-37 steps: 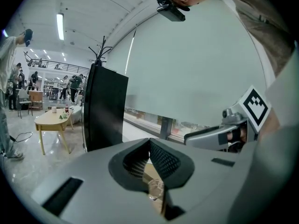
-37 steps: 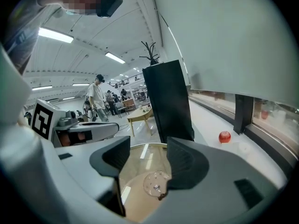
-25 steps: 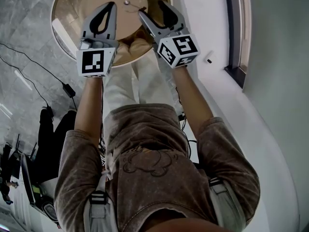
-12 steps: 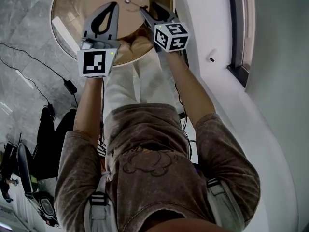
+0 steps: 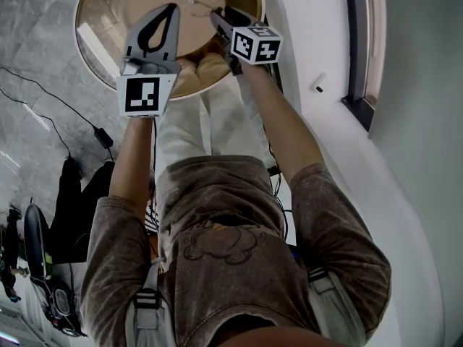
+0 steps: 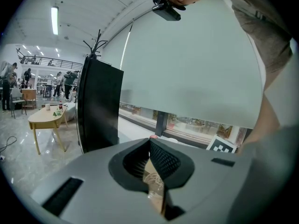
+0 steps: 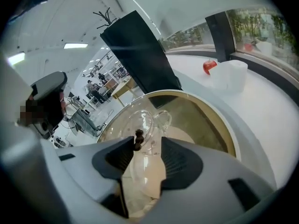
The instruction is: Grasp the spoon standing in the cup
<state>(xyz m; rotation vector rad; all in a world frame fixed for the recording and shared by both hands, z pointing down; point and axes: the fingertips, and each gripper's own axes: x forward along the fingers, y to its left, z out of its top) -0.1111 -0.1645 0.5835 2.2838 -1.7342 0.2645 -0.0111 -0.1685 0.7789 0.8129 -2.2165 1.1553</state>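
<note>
**As the right gripper (image 7: 147,143) narrows, the slim dark-knobbed spoon (image 7: 138,140) sits off-centre in its gap**

Right jaws are about half open and have just been closing, with nothing pinched yet. The spoon stands in a clear glass handled cup (image 7: 148,122) on the round tan wooden table (image 7: 219,125).

In the right gripper view the knob is just ahead of the gap, tight by the tip of the jaw at picture-left. Can't tell if it's touching.

The stem drops roughly upright into the glass, so the jaws need to straddle it crosswise. My read: shift toward that jaw's side before closing further.

Left gripper (image 5: 171,9) has its jaws together and empty, parked beside the right one. The right is the one lined up.
</note>
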